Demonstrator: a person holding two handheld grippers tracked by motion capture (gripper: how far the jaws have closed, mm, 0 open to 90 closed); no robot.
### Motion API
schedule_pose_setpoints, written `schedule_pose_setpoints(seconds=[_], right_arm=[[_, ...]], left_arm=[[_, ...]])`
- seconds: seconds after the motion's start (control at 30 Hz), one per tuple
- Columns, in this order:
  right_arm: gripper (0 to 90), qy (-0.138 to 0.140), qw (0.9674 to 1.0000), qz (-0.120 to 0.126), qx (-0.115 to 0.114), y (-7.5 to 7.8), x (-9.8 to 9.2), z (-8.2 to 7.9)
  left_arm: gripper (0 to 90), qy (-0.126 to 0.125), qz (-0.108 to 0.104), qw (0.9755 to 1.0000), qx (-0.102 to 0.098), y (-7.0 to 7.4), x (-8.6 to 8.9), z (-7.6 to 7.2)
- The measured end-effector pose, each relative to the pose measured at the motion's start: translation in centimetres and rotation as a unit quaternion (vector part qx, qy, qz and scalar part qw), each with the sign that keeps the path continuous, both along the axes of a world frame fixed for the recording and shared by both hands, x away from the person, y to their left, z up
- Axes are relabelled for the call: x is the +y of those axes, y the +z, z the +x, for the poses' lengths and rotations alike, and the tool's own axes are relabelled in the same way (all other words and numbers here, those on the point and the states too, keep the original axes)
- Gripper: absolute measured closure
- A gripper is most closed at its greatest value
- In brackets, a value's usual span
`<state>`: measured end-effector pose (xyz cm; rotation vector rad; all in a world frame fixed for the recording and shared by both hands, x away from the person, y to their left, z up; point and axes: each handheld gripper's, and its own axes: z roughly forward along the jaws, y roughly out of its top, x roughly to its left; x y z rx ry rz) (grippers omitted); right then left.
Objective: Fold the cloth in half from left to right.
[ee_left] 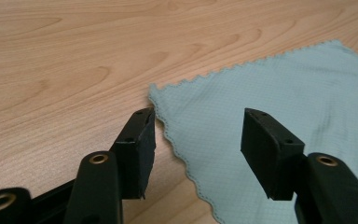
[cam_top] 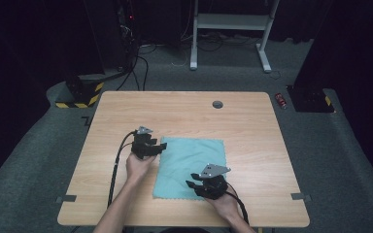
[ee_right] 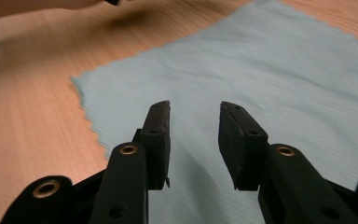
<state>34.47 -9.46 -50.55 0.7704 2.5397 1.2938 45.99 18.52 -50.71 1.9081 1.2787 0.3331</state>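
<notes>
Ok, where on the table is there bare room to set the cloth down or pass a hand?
Bare wood runs along the far edge of the table around the grommet, and down the right side past the cloth. It is crowded at the cloth's left and near edges, where the left gripper and right gripper hover.

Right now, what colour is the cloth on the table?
Pale teal cloth, with a scalloped edge; the left gripper view shows it best.

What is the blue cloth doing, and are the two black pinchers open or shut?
Cloth: spread flat on the table, unfolded, zigzag edges showing.
Left gripper: open, jaws astride the cloth's corner edge, not pinching.
Right gripper: open, jaws over the cloth, nothing pinched.
</notes>
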Motion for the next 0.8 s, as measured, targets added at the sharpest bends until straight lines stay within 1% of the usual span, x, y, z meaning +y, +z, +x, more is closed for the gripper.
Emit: schedule_pose_setpoints(seconds=[0.07, 0.1, 0.27, 0.3, 0.33, 0.37, 0.4, 0.43, 0.47, 0.5, 0.53, 0.57, 0.6, 0.7, 0.73, 0.77, 0.8], right_arm=[[65.2, 0.012, 0.9999, 0.001, -0.003, 0.0, 0.8, -0.3], [65.4, 0.018, 0.9998, 0.001, -0.003, 0.0, 1.3, -0.4], [65.7, 0.049, 0.9988, 0.001, -0.002, -0.2, 3.8, -0.8], [65.7, 0.055, 0.9985, 0.000, -0.002, -0.3, 4.3, -0.9], [65.8, 0.062, 0.9981, -0.001, -0.003, -0.3, 4.8, -1.0], [66.0, 0.068, 0.9977, -0.003, -0.002, -0.3, 5.3, -1.1], [66.1, 0.072, 0.9974, -0.005, -0.001, -0.4, 5.8, -1.2], [66.2, 0.077, 0.9970, -0.007, -0.001, -0.4, 6.2, -1.3], [66.3, 0.080, 0.9967, -0.008, -0.001, -0.4, 6.5, -1.4], [66.4, 0.082, 0.9966, -0.008, -0.001, -0.5, 6.8, -1.5], [66.5, 0.083, 0.9965, -0.006, 0.001, -0.5, 7.1, -1.5], [66.5, 0.085, 0.9964, -0.004, 0.001, -0.5, 7.3, -1.5], [66.5, 0.085, 0.9964, -0.003, 0.002, -0.5, 7.5, -1.5], [66.5, 0.090, 0.9959, -0.005, 0.002, -0.6, 8.1, -1.6], [66.5, 0.092, 0.9958, -0.006, 0.003, -0.6, 8.3, -1.7], [66.5, 0.094, 0.9955, -0.008, 0.002, -0.7, 8.4, -1.8], [66.4, 0.096, 0.9953, -0.010, 0.001, -0.7, 8.6, -1.8]], left_arm=[[44.7, 0.005, 0.003, 1.0000, 0.006, -0.5, 0.1, 0.3], [44.5, 0.007, 0.004, 1.0000, 0.006, -0.6, 0.1, 0.4], [44.5, 0.017, -0.002, 0.9998, -0.005, -0.8, 0.3, 0.7], [44.8, 0.018, -0.001, 0.9998, -0.006, -0.8, 0.3, 0.8], [45.0, 0.013, 0.005, 0.9999, 0.005, -0.8, 0.3, 1.0], [44.5, 0.009, 0.017, 0.9998, 0.009, -0.7, 0.1, 1.3], [44.5, 0.007, 0.025, 0.9996, 0.009, -0.6, -0.1, 1.4], [44.8, 0.009, 0.025, 0.9997, -0.001, -0.4, -0.3, 1.4], [46.4, 0.012, 0.020, 0.9997, -0.007, -0.3, -0.4, 1.5], [46.7, 0.016, 0.019, 0.9997, -0.006, -0.3, -0.4, 1.6], [46.7, 0.017, 0.023, 0.9996, 0.002, -0.5, -0.3, 1.8], [46.5, 0.016, 0.032, 0.9993, 0.013, -0.7, -0.4, 2.2], [45.9, 0.017, 0.036, 0.9990, 0.017, -0.8, -0.5, 2.4], [47.1, 0.019, 0.037, 0.9991, 0.014, -0.8, -0.7, 2.8], [47.9, 0.021, 0.037, 0.9991, 0.009, -0.8, -0.7, 2.8], [49.4, 0.024, 0.030, 0.9992, 0.008, -0.8, -0.8, 2.9], [50.5, 0.024, 0.031, 0.9992, 0.010, -0.9, -0.7, 2.9]])
